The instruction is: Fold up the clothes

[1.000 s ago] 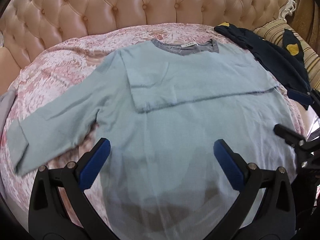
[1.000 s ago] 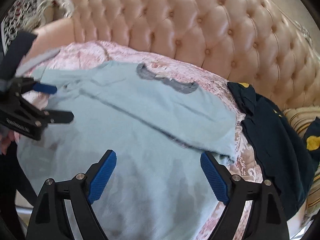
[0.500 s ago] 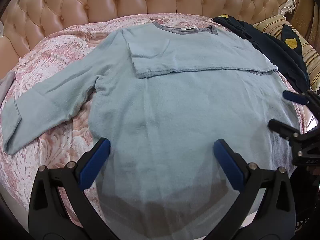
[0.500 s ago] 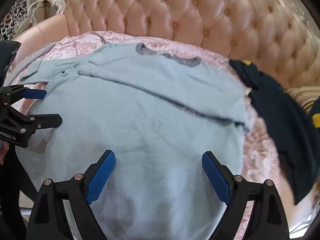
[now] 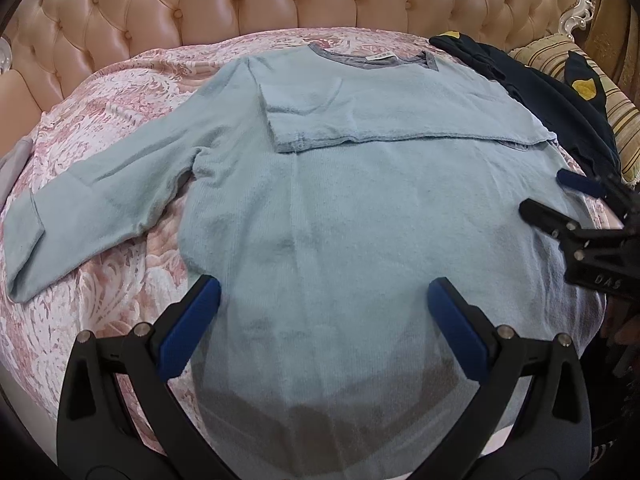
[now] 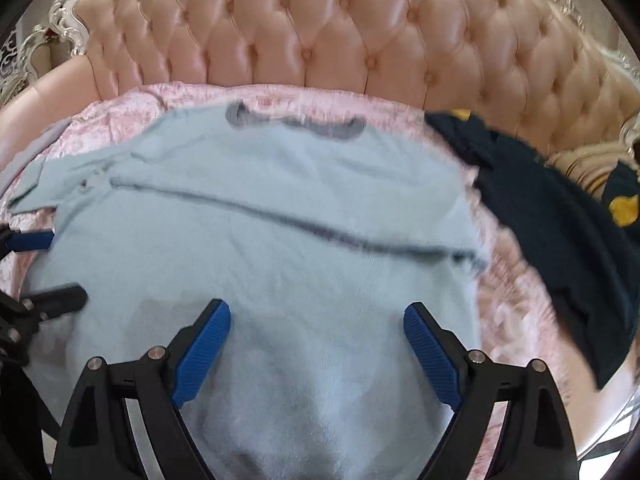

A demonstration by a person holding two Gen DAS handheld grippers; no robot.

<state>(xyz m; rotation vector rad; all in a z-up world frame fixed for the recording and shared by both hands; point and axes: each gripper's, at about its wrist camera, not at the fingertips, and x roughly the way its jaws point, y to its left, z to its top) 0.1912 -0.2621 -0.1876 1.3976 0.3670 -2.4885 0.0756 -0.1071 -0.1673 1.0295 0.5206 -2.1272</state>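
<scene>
Left black gripper with blue finger pads (image 5: pixel 324 312) hovering over the lower body of the pale blue long-sleeved knit sweater (image 5: pixel 360 240), jaws spread wide and gripping nothing. Lying flat on the pink floral bedspread (image 5: pixel 100 120), that sweater, long axis running from the hem near the cameras up to the grey-trimmed neckline (image 5: pixel 372 58), collar pointing at the tufted peach leather headboard (image 5: pixel 240 8). Stretching out to the left across the bedspread, one sleeve (image 5: pixel 100 192), cuff toward the left edge; lying folded across the chest, the other sleeve (image 5: pixel 380 120), its long axis running crosswise to the body. Further right, right black gripper with blue finger pads (image 6: pixel 316 340) hanging above the sweater's lower right part, jaws likewise wide apart and empty. Beside the sweater's right edge, crumpled dark navy garment with a yellow patch (image 6: pixel 560 220), partly overlying a striped beige cushion (image 5: pixel 616 120).
</scene>
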